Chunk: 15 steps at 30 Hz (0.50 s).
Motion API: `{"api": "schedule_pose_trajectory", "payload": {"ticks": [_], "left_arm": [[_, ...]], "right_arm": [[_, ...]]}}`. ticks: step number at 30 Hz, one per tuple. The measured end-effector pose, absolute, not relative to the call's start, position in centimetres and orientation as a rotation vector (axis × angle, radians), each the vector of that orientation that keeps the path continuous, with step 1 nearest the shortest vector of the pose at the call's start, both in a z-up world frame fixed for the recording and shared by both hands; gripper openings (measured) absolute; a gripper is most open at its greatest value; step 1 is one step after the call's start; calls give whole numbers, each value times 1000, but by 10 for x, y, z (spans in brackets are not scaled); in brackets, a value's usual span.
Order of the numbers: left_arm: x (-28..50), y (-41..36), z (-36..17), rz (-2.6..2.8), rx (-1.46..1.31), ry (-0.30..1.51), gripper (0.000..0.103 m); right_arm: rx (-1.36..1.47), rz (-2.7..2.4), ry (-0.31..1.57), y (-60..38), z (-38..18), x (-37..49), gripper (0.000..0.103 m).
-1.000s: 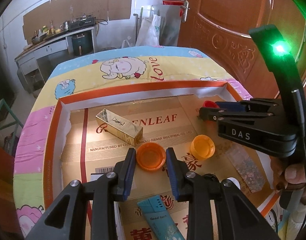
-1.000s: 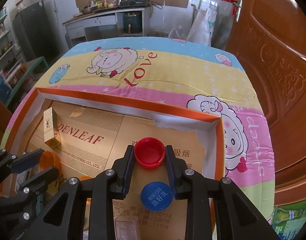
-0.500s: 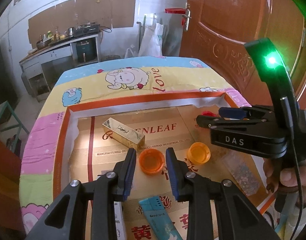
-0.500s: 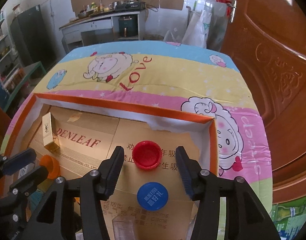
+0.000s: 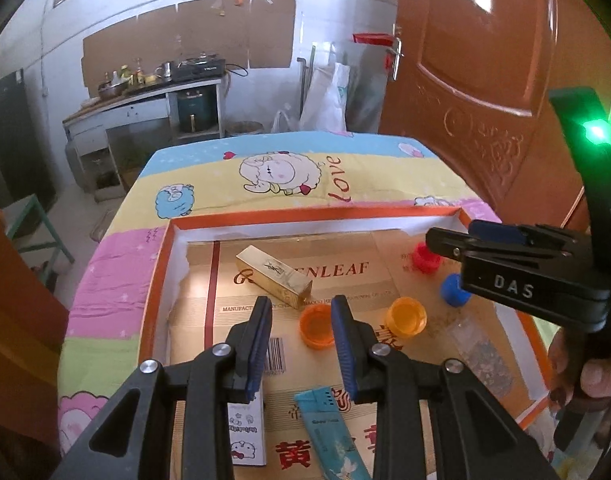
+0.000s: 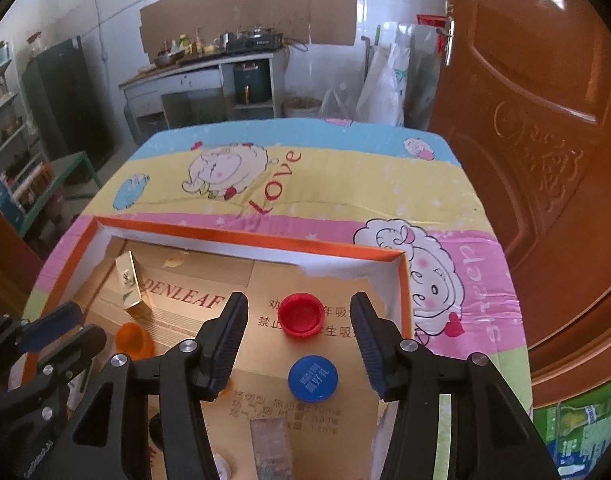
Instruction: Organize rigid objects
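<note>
A small round red plastic bottle cap [image 6: 300,315] lies flat on the cardboard floor of a shallow orange-rimmed tray [image 6: 249,237], near the tray's far right corner. Being round, it has no long axis; whether its open side faces up or down cannot be told. The right gripper [image 6: 299,338] hovers above it with its jaws spread wide, well clear on both sides, holding nothing. Just nearer the camera lies a round blue plastic cap with white printed characters [image 6: 312,377], apart from the red one.

Further left, an orange plastic cap [image 5: 316,325] lies open side up, and a second, paler orange cap [image 5: 406,316] lies near it. The left gripper [image 5: 301,344] is raised above the tray, jaws partly open and empty — the orange cap shows between the fingertips but lower down, untouched.

A slim gold rectangular box [image 5: 274,276] lies on its side beyond the orange caps, its long axis running diagonally from far-left to near-right. A teal tube [image 5: 333,436] and a white printed carton [image 5: 247,432] lie at the near edge. The tray sits on a pastel cartoon-sheep tablecloth [image 6: 345,184].

Risks, as a judgement: the caps are light and slide easily, so an off-centre pinch could flick one away; the two grippers work close together and could knock into each other — or nudge the gold box.
</note>
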State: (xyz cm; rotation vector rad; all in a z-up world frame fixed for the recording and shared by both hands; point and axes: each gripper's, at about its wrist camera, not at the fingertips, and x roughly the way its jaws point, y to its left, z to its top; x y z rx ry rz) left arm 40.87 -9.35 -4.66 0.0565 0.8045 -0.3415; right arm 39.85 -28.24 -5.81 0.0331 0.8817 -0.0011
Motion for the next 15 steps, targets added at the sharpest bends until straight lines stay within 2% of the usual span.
{"api": "schedule_pose_trajectory", "payload": {"ticks": [10,13,15], "left_arm": [[384,-85,-33,-265,37,734,31],[373,-82,-29,-212,51,715,31],[365,-78,-28,-212,52,705,31]], "right_arm": [[69,-22,832,-285,-43,361,55],[62,-23,814,-280,-37,347,63],[63,-15,805,-277,-34,336,73]]}}
